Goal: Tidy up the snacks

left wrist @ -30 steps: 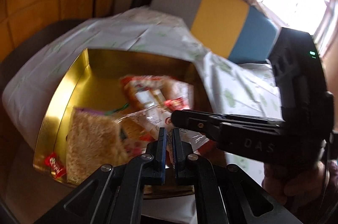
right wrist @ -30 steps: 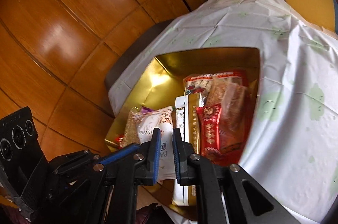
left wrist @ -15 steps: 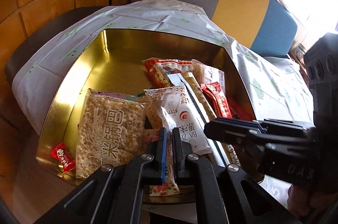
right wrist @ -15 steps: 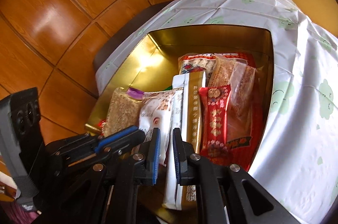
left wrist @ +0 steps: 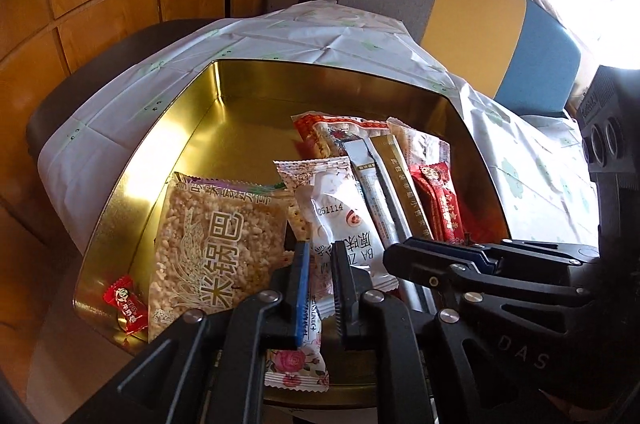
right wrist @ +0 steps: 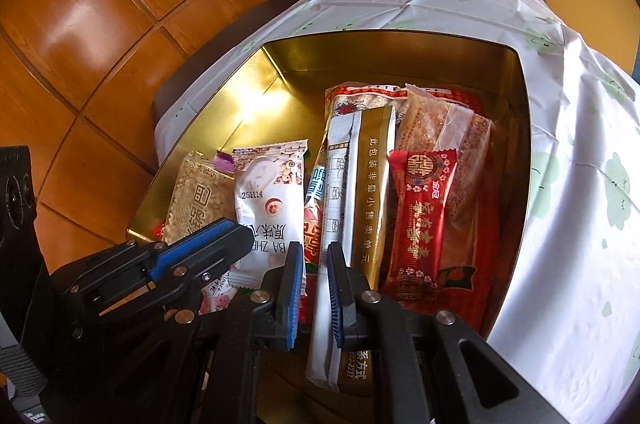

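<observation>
Since one second ago, both grippers have pulled back from the tin, and more of its content shows now; before, the right gripper covered part of the packets in the left view.

The left gripper has its jaws narrow, with only a small gap. The rose-print packet shows in this gap, but I cannot tell if the jaws really press it or only hang above it. The right gripper is also narrow; the long white sachet passes through its gap, and again a real grip is not sure.

Around them, the snacks lie inside the gold tin, which stands on a white tablecloth. From left to right I see a small red candy, the rice cracker pack, a white cake packet, a gold sachet and a red packet. They lie side by side, more or less parallel. The far half of the tin is bare.

In my judgement, the retreat fits either a pause between placements or an arrangement already done; the pictures do not decide.
</observation>
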Demonstrator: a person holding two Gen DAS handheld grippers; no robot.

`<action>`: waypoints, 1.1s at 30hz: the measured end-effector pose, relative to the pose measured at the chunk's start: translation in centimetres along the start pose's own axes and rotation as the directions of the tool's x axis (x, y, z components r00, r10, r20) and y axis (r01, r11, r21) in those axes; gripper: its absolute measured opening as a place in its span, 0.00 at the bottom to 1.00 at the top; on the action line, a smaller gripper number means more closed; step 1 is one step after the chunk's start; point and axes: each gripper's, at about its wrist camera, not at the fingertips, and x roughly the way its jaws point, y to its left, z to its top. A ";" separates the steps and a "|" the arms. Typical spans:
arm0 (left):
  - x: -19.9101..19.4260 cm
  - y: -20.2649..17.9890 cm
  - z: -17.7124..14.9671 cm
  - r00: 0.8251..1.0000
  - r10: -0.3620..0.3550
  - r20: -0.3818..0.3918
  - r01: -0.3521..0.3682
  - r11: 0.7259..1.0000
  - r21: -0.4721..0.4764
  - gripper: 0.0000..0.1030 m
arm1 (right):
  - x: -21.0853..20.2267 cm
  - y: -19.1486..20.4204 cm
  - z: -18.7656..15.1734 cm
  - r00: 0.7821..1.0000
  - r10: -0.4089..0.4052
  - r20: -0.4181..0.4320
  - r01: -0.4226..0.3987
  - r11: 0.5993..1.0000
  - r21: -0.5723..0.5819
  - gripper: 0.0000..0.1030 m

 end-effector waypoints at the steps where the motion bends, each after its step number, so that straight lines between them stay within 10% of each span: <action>1: 0.0 0.0 0.0 1.000 0.004 0.002 -0.004 1.000 0.001 0.14 | 0.0 -0.1 0.0 1.000 -0.003 -0.001 0.003 1.000 -0.003 0.12; 33: -1.9 -1.2 -1.2 0.987 0.141 0.074 -0.140 0.990 -0.016 0.34 | -5.1 0.3 -3.7 0.981 -0.135 0.141 0.138 0.990 -0.015 0.21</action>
